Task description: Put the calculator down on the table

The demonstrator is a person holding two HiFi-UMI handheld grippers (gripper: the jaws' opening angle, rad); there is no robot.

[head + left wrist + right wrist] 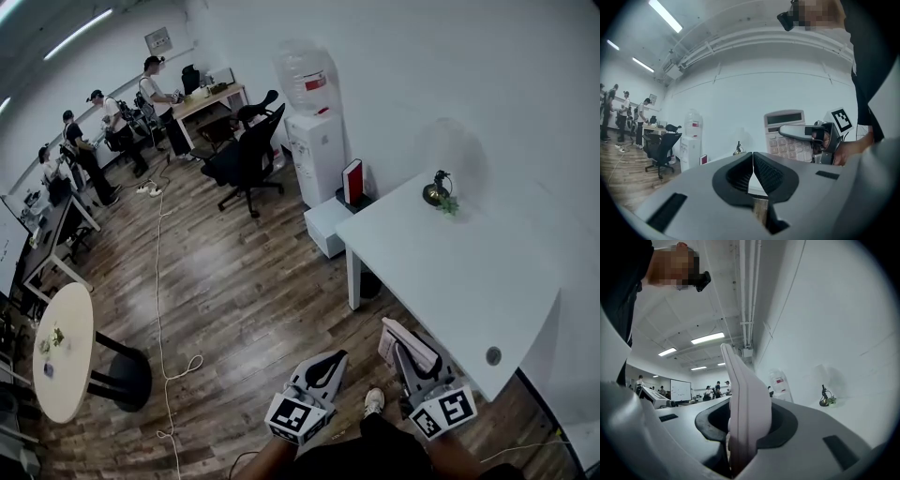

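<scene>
My right gripper point(405, 349) is shut on a pale pink calculator point(406, 343), held just off the near left edge of the white table point(469, 272). In the right gripper view the calculator point(745, 408) stands edge-on between the jaws. From the left gripper view its keypad face point(786, 138) shows upright, clamped by the right gripper point(806, 133). My left gripper point(326, 367) hangs over the wood floor left of the right one; its jaws point(753, 169) are shut with nothing between them.
A small plant ornament point(437, 192) sits at the table's far edge, and a round cable hole point(493, 355) lies near its right front corner. A water dispenser point(312, 131), a red book point(352, 180) and an office chair point(246, 155) stand beyond. Several people work at desks far left.
</scene>
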